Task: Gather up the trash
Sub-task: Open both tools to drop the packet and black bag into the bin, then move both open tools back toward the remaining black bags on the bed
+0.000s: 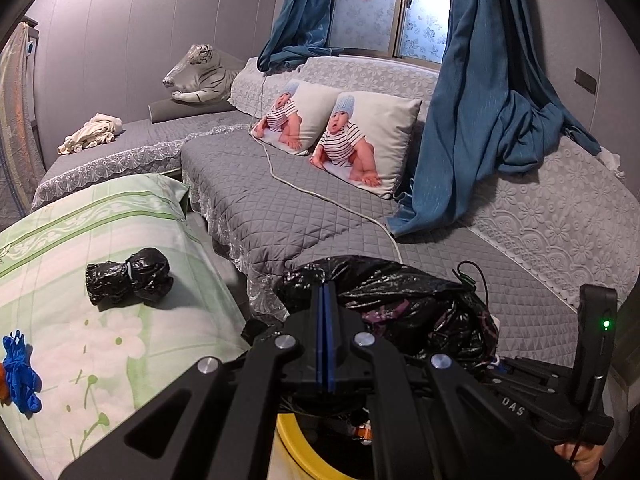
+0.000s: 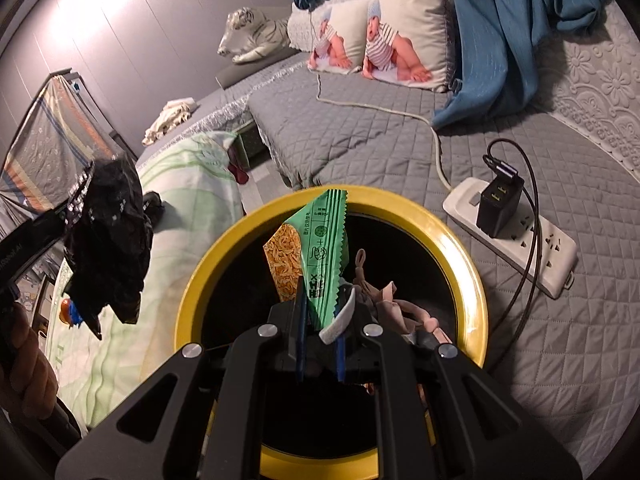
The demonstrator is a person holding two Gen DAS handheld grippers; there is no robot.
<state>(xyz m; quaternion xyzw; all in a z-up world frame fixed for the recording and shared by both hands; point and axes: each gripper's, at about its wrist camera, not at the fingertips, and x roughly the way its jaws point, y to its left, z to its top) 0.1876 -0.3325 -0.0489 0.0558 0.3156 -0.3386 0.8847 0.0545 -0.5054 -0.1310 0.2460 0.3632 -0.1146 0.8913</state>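
Note:
My left gripper (image 1: 326,300) is shut on the edge of a black trash bag (image 1: 400,304) and holds it up over the yellow-rimmed bin (image 1: 292,436). In the right wrist view the same bag (image 2: 108,240) hangs at the left. My right gripper (image 2: 320,320) is shut on a green snack wrapper (image 2: 320,248) and a white strip (image 2: 340,320), above the mouth of the yellow bin (image 2: 460,248). Pinkish scraps (image 2: 384,300) lie inside the bin. A knotted black bag (image 1: 128,280) and a blue glove (image 1: 20,372) lie on the green floral cloth (image 1: 100,340).
A grey quilted sofa (image 1: 280,200) carries two baby-print pillows (image 1: 360,140), a blue curtain (image 1: 480,120), a plush white tiger (image 1: 200,76) and a cream cloth (image 1: 92,132). A white power strip (image 2: 520,232) with a black charger and cables lies right of the bin.

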